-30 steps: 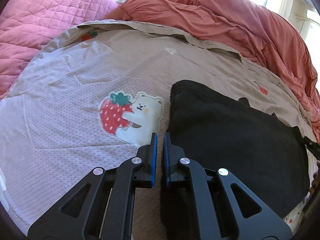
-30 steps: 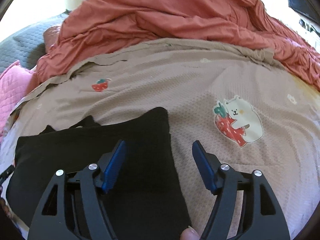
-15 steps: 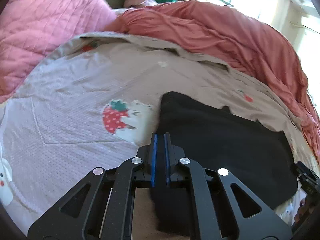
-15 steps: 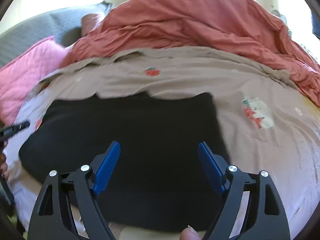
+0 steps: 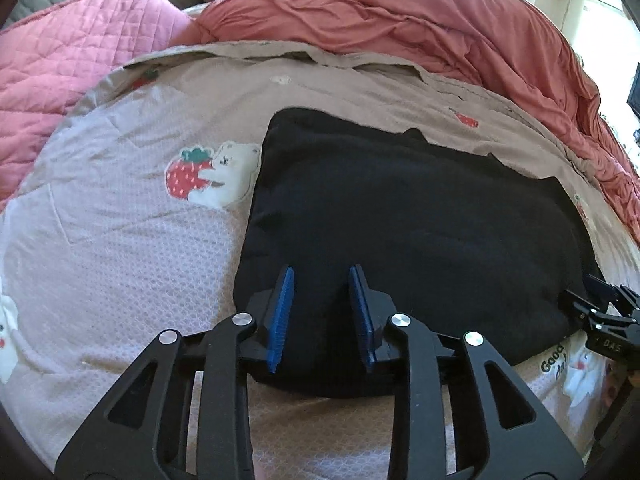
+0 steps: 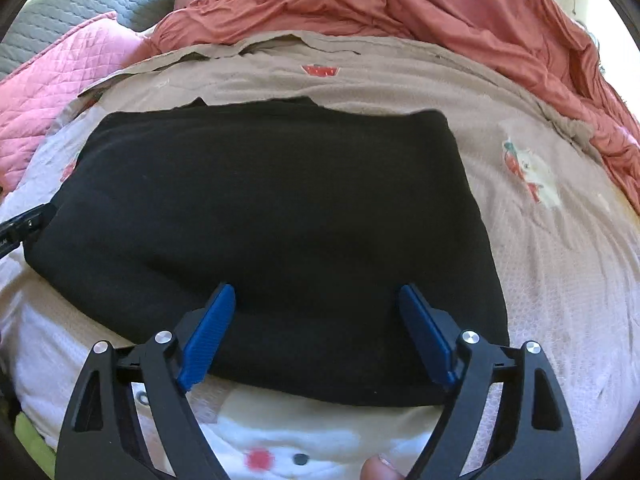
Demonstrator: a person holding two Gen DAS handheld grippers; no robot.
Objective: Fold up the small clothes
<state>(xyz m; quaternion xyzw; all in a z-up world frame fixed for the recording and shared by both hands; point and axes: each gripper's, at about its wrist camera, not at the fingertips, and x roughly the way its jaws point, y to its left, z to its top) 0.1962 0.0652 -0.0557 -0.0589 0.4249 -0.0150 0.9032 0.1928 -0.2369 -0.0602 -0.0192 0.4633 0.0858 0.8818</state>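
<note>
Your black garment lies flat as a folded slab on the beige printed blanket, its near edge close to you and the crumpled red duvet heaped along the far side.

Your left gripper sits over the garment's near-left corner with its jaws opening; cloth lies below the gap, but the pads press on nothing. Your right gripper hovers over the near edge further right, jaws spread wide and opening a little more, gripping nothing either.

The risks from here:
- Close either tong too deep and you pinch the blanket along with the garment, dragging the bedding when you lift.
- Catch only the top layer and the fold underneath will peel open.
- The black cloth hides its own seams and layers, so I can't tell for certain how many thicknesses lie at that near edge; pick your bite carefully.
- Lift unevenly between the two hands and the slab will skew.
</note>
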